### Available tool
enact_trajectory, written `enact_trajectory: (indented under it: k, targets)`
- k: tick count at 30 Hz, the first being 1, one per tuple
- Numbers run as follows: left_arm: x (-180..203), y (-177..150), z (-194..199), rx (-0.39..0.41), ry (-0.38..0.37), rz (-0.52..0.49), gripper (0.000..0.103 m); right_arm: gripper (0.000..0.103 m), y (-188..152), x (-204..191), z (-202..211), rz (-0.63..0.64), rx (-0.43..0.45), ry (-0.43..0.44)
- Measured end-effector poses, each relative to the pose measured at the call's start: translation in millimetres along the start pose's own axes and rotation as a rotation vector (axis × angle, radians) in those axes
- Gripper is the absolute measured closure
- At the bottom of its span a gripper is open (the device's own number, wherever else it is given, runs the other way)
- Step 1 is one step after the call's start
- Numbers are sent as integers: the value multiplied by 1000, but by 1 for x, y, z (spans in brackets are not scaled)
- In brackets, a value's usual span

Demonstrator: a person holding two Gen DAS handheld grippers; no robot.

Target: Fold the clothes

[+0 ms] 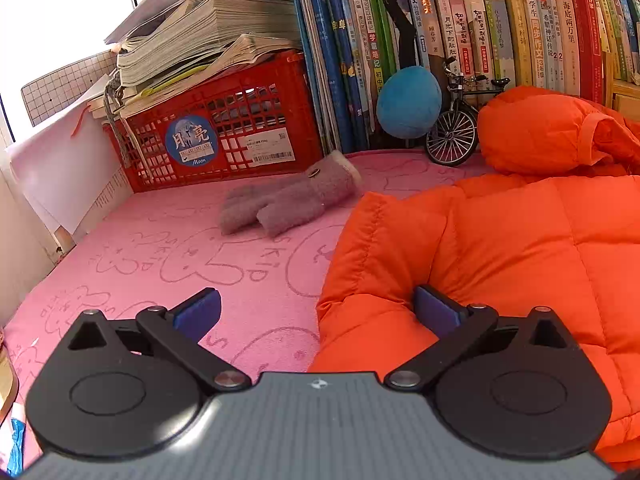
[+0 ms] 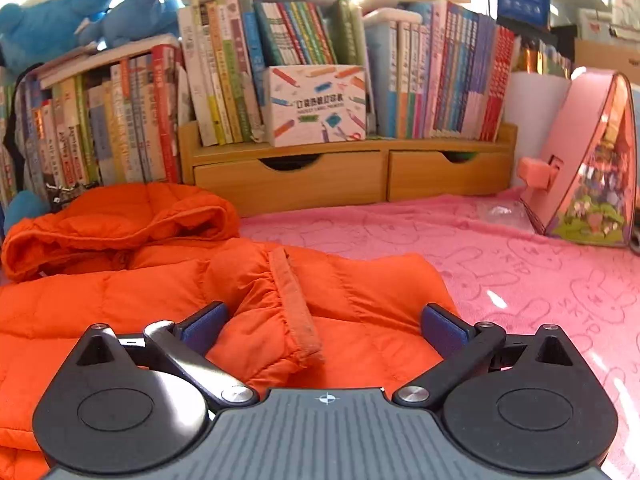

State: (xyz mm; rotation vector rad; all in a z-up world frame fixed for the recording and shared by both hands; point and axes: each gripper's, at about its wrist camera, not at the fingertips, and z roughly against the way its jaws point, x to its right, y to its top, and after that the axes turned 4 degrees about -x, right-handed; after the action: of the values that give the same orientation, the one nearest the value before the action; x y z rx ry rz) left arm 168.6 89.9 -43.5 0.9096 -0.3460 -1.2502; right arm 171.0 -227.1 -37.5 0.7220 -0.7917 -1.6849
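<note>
An orange puffy hooded jacket [image 1: 500,260] lies spread on a pink blanket [image 1: 160,260], with its hood [image 1: 540,128] toward the books. My left gripper [image 1: 316,308] is open wide at the jacket's left edge. Its right finger [image 1: 434,310] sits against the padded fabric, and its left finger [image 1: 198,308] is over bare blanket. In the right wrist view the jacket [image 2: 100,292] fills the left side, hood [image 2: 120,216] at the back. My right gripper [image 2: 324,326] is open, and a folded-in sleeve with its ribbed cuff [image 2: 296,304] lies between the fingers, not pinched.
A grey glove [image 1: 288,200] lies left of the jacket. Behind it stand a red crate [image 1: 224,132] piled with papers, a blue plush ball [image 1: 408,102], a model bicycle [image 1: 456,128] and rows of books. A wooden drawer shelf [image 2: 320,176] and a pink bag [image 2: 588,168] border the blanket [image 2: 520,280].
</note>
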Motion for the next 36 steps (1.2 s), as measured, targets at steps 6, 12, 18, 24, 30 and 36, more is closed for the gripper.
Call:
enact_trajectory:
  k: [6, 12, 18, 24, 30, 36]
  targets:
    - [1, 0, -1, 0, 7, -6, 0, 0, -2, -1, -21, -10, -110, 38]
    - [-7, 8, 22, 28, 24, -51, 3, 0, -3, 22, -4, -133, -62, 125]
    - [-52, -2, 100, 154, -285, 49, 3, 0, -10, 80, 48, -380, 32, 424]
    - [-48, -26, 116, 66, -695, 20, 3, 0, -14, 77, 53, -463, -176, 915]
    - [-15, -42, 86, -58, -617, -12, 5, 0, -28, 7, 55, -244, -372, 1003]
    - [-8, -54, 72, -41, -411, -77, 5, 19, -48, -11, 58, -70, -393, 845]
